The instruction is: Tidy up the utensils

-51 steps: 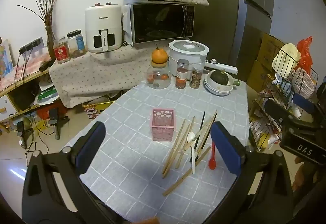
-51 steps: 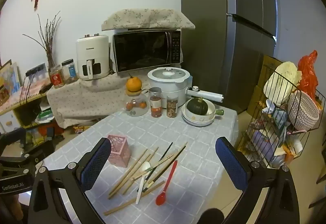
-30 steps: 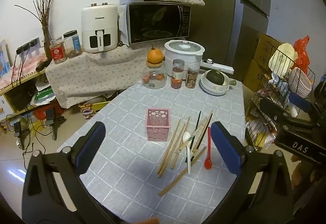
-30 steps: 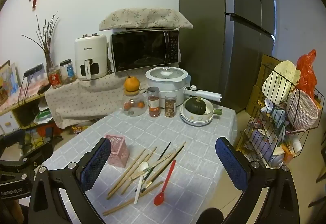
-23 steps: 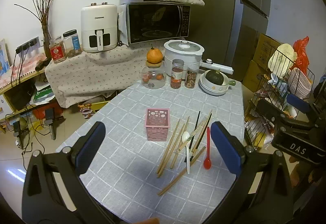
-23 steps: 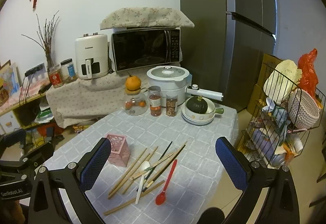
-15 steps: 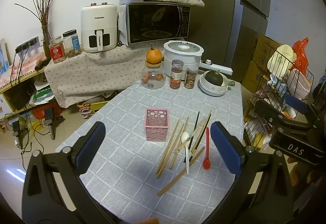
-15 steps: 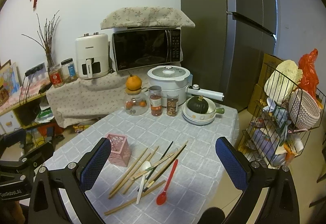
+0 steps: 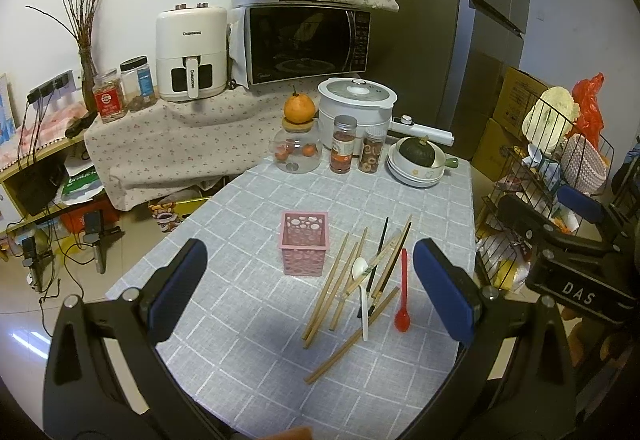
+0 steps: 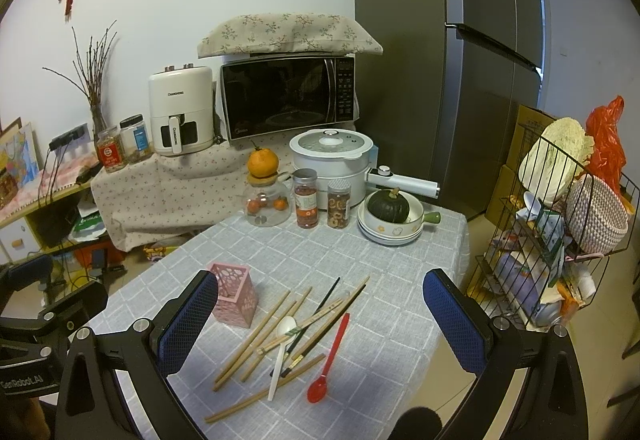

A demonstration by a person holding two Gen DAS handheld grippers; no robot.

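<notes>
A pink perforated holder (image 9: 305, 248) (image 10: 236, 296) stands upright on the grey checked tablecloth (image 9: 248, 320) (image 10: 384, 280). Right of it lie several wooden chopsticks (image 9: 334, 290) (image 10: 260, 332), a dark chopstick (image 9: 380, 240), a white spoon (image 9: 362, 300) (image 10: 282, 344) and a red spoon (image 9: 402, 294) (image 10: 330, 358), loosely piled. My left gripper (image 9: 312, 292) is open, held above the near half of the table with nothing between its blue pads. Above the utensil pile my right gripper (image 10: 320, 324) hangs open too. The right gripper's body (image 9: 568, 256) shows at the right edge of the left wrist view.
At the table's far end stand a glass jar with an orange on top (image 9: 298, 143), two spice jars (image 9: 344, 143), a white electric pot (image 9: 356, 107) and stacked bowls holding a green squash (image 9: 418, 163). A wire rack (image 10: 560, 240) stands right of the table. Microwave and air fryer sit behind.
Both grippers have drifted back and up a little, so the table and utensils look slightly farther. Nothing on the table has moved and both stay open.
</notes>
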